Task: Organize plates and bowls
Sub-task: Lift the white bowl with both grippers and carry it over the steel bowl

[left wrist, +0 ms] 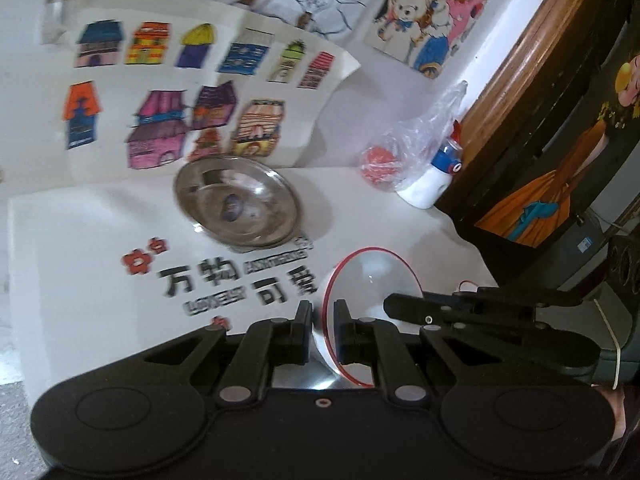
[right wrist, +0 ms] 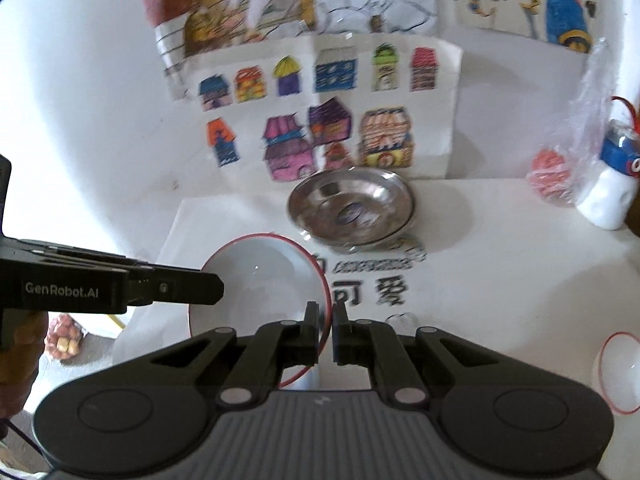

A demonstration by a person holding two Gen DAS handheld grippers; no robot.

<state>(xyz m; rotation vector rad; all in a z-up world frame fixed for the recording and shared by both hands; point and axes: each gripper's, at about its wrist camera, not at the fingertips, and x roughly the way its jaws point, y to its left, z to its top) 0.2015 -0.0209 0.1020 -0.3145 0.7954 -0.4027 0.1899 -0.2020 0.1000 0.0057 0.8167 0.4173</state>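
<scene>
A white bowl with a red rim (left wrist: 372, 300) hangs tilted above the white tabletop (left wrist: 80, 280), held from both sides. My left gripper (left wrist: 322, 312) is shut on its left rim. My right gripper (right wrist: 325, 312) is shut on the right rim of the same bowl (right wrist: 260, 280). Each gripper also shows side-on in the other's view: the right gripper (left wrist: 394, 306) and the left gripper (right wrist: 218, 284). A shallow steel bowl (left wrist: 236, 204) (right wrist: 352, 208) sits on the table near the wall, beyond the held bowl. A second red-rimmed white bowl (right wrist: 618, 376) rests at the table's right.
A clear plastic bag with something red inside (left wrist: 378, 164) and a white bottle with a blue label (left wrist: 430, 184) stand at the back right corner. A dark wooden panel (left wrist: 540, 140) rises at the right. Coloured drawings (right wrist: 312, 132) cover the wall behind the table.
</scene>
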